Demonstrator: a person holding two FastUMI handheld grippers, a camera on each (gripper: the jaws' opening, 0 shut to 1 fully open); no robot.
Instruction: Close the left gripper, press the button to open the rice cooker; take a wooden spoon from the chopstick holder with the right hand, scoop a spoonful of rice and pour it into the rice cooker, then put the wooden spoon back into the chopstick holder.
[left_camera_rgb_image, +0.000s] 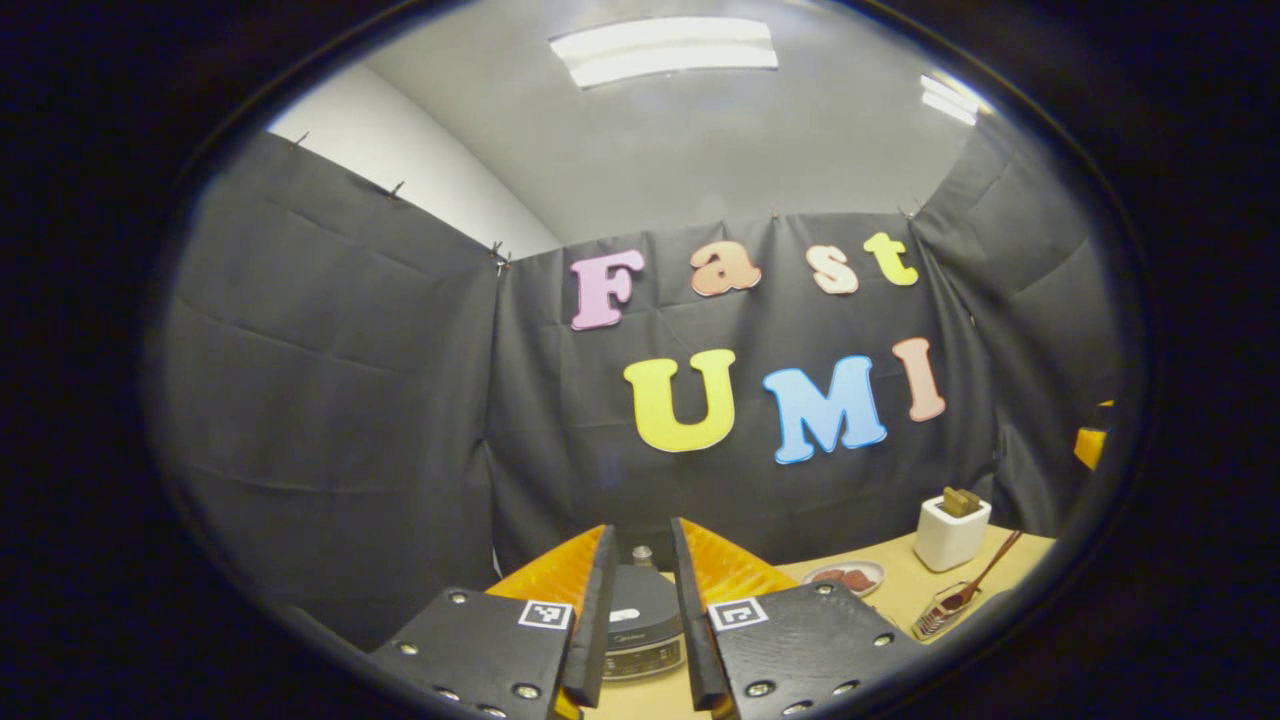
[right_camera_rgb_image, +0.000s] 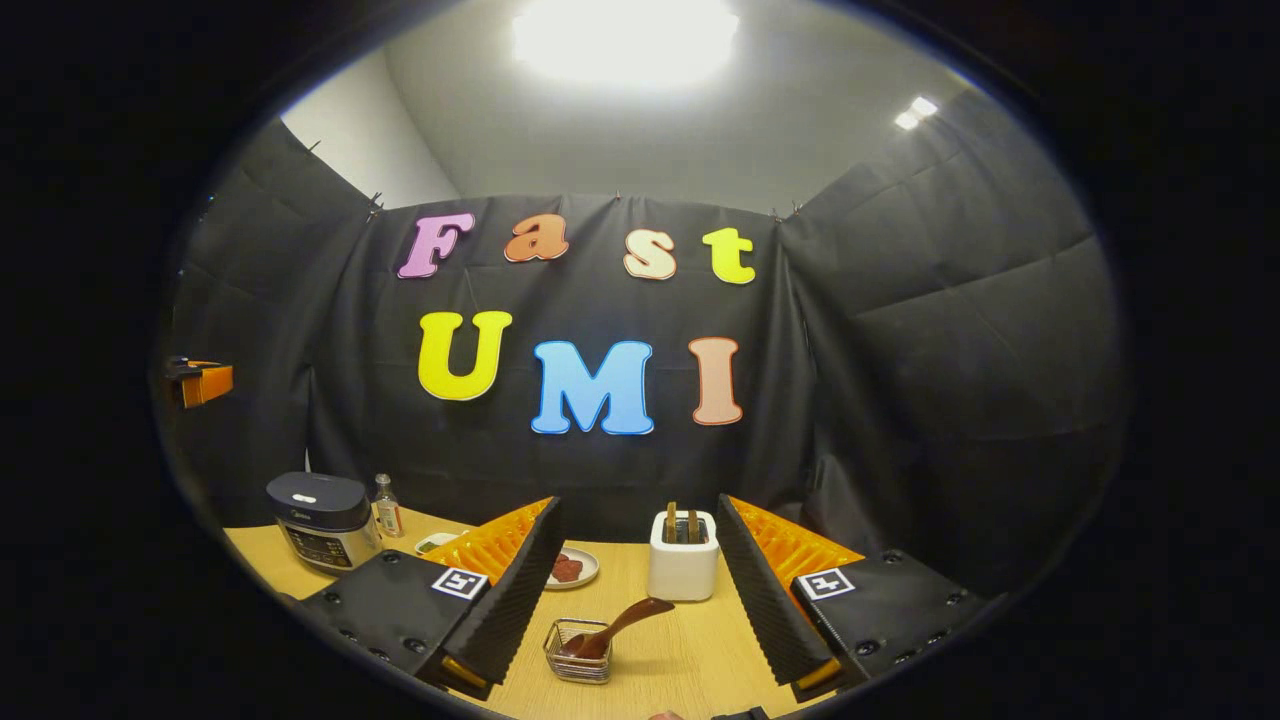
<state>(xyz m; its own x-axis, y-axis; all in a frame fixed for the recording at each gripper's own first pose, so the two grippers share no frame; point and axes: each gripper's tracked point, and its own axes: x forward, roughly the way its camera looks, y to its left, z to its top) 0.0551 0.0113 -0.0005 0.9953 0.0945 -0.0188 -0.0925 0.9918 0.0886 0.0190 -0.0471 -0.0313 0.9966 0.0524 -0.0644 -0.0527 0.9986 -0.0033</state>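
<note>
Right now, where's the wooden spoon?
In the right gripper view the wooden spoon leans in a small wire basket on the table, in front of the white holder and between that gripper's open fingers.

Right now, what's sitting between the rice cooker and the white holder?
In the right gripper view, between the rice cooker and white holder: a small bottle, two small dishes, and the right gripper's finger.
</note>
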